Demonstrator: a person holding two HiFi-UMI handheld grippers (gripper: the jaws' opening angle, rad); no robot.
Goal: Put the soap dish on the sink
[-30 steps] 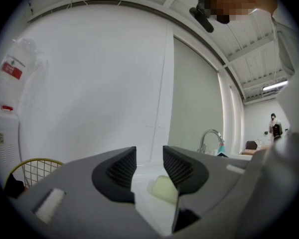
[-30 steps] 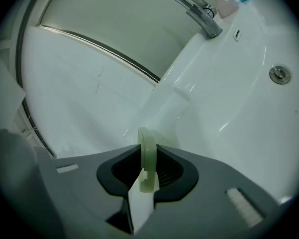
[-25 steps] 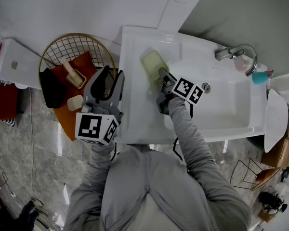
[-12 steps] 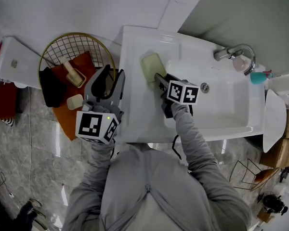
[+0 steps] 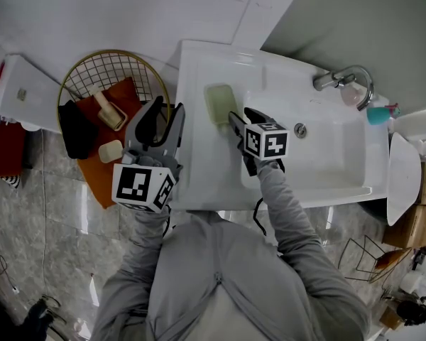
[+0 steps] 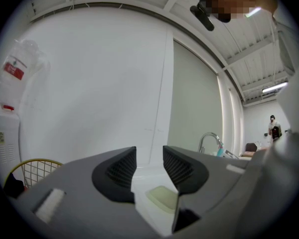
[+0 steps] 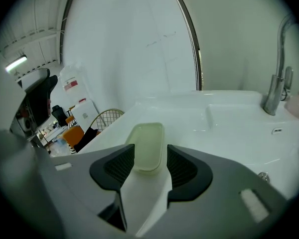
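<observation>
On the left ledge of the sink, the soap dish sat flat, so the placing step looked basically done. Over the sink, the right gripper had just been opening its jaws, wide now and holding nothing, with the dish just past the tips. Next move, I'd guess: back straight out without nudging it. Off the sink's left edge, the left gripper hovered, jaws apart, empty. Couldn't tell if the dish's near end touched a jaw.

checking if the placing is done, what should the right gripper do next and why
Probably draw the right gripper straight back: its jaws have just been opening, the soap dish lies flat on the sink ledge, its near end loose between them.
</observation>
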